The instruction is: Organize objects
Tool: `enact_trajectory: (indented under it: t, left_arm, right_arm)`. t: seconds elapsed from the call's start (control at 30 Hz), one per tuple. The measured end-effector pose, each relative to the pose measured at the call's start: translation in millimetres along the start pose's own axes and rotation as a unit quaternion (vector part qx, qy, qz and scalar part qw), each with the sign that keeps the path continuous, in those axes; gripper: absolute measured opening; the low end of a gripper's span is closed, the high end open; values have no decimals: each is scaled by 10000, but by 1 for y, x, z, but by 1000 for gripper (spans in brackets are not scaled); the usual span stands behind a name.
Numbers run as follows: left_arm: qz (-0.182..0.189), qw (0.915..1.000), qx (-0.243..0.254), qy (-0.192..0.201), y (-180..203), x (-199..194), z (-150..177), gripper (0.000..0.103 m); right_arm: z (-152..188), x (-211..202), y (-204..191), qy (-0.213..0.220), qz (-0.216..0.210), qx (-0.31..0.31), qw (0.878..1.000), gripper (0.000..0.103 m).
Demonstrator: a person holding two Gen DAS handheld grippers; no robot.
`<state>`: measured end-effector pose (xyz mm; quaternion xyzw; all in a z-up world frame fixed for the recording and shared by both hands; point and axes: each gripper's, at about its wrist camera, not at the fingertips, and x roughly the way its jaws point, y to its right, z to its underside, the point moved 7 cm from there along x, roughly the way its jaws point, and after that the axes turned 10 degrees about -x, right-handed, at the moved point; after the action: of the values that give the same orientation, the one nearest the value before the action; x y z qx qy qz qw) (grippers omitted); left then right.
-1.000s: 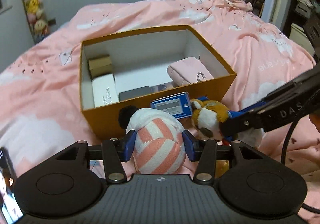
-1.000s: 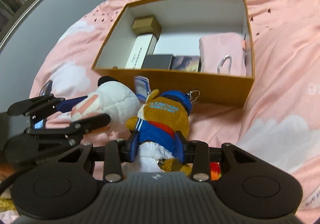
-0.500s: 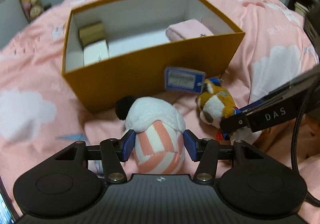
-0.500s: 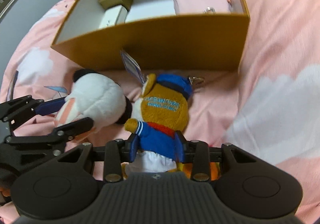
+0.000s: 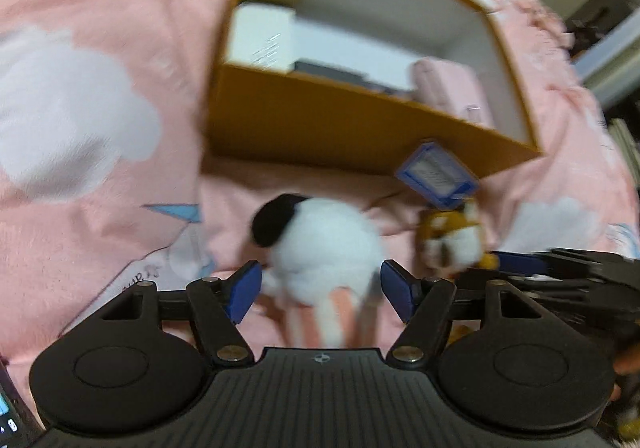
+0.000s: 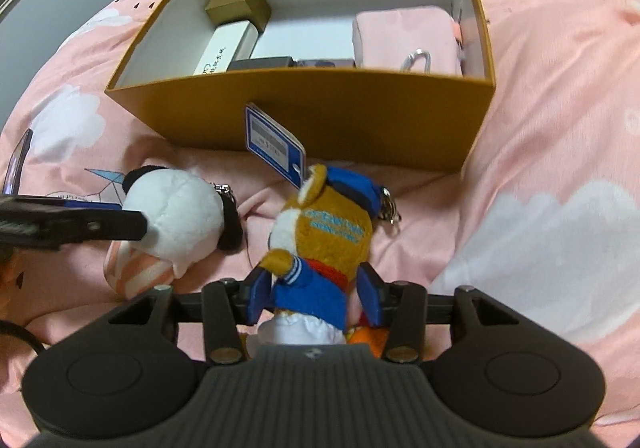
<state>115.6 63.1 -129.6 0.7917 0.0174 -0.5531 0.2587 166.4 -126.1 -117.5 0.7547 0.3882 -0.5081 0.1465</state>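
A: The white plush toy [image 5: 324,244] lies on the bed [image 5: 100,96], just in front of the orange box [image 6: 320,120]. Its long axis runs along the fingers of the left gripper [image 5: 322,290], with the black ear toward the box.

B: And the jaws?

A: They have just been opening. Now they stand wide, and the toy is between them but the pads [image 5: 242,288] do not press it.

B: The bear [image 6: 328,240]?

A: It lies beside the white toy, also before the box, head toward it. The right gripper [image 6: 316,294] is nearer to it; its jaws have just loosened and stand narrow around the blue jacket, probably a release.
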Motion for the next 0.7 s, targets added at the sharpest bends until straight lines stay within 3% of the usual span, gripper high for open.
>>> enact_trajectory:
  t: [0.17, 0.3, 0.7]
  left_arm:
    - [233, 9992, -168, -275, -2, 15, 0, 83]
    - [310, 9986, -254, -335, 1, 18, -1, 79]
    - [38, 9992, -260, -290, 11, 29, 2, 79]
  right_arm:
    - [-9, 6, -5, -89, 17, -258, 9996, 52]
    - [-14, 14, -10, -255, -8, -404, 9989, 58]
    - [-18, 25, -36, -434, 76, -724, 9964, 68]
